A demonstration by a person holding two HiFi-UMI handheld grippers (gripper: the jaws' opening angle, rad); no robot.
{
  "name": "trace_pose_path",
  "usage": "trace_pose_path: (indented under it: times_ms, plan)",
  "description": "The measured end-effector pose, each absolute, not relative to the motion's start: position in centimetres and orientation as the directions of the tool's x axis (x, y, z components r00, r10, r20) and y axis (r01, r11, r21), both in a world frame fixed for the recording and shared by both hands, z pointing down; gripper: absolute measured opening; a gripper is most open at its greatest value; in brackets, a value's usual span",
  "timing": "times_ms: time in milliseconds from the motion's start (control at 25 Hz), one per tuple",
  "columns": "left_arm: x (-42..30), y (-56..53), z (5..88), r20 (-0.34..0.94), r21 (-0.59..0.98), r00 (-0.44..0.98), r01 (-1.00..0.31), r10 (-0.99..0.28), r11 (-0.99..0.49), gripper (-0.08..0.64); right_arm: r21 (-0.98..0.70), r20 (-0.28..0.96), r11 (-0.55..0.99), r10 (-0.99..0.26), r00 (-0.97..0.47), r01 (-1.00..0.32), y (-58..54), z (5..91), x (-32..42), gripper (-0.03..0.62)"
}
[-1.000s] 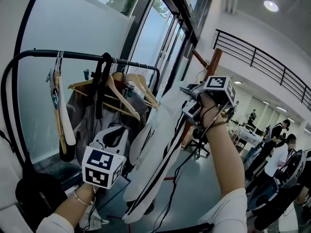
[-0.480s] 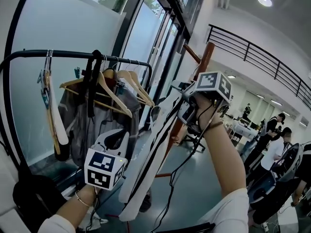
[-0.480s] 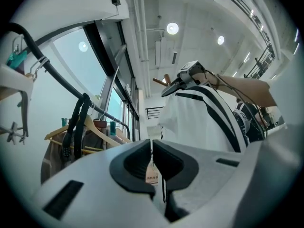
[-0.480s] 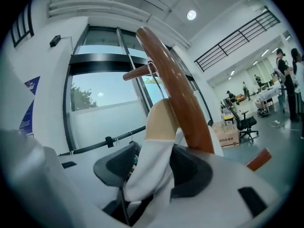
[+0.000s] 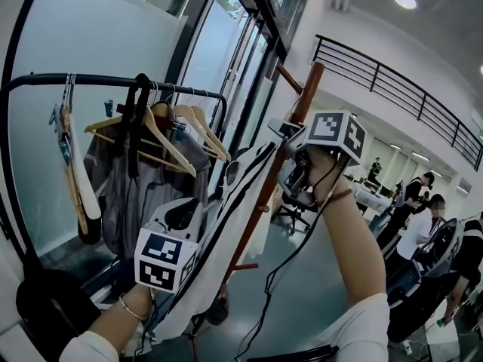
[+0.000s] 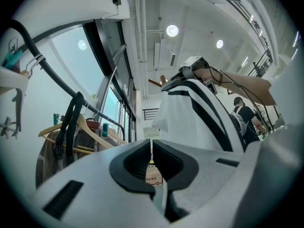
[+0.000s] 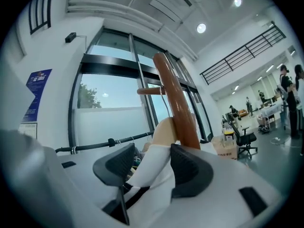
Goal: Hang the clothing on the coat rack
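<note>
Right gripper: I see jaws just opened, white garment lying between them, beside coat rack. Left gripper clamped on garment edge.

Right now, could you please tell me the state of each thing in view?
White garment: hanging beside the coat rack; hooked or not, unclear.
Coat rack: upright.
Right hand-held gripper: jaws just opened, garment between them.
Left hand-held gripper: shut on the garment's thin edge.
Wooden hangers: hung on rail.
</note>
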State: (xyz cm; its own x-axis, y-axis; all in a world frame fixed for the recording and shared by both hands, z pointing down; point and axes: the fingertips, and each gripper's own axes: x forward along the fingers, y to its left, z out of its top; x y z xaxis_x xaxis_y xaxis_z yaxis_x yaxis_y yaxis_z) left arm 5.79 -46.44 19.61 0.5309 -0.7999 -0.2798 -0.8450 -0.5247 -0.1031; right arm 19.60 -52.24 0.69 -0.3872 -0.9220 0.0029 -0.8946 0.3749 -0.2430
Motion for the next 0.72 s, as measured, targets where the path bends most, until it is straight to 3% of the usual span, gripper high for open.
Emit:
trace_pose_path:
  times_ms: [720]
  plan:
    - [5.8, -43.6, 21.7, -0.240, -0.084, 0.502, -0.863, -0.831, -0.498, 0.018, -0.100, -0.121, 0.369, -0.926, -0.357, -0.924, -48.4, 0.2, 21.9, 0.242]
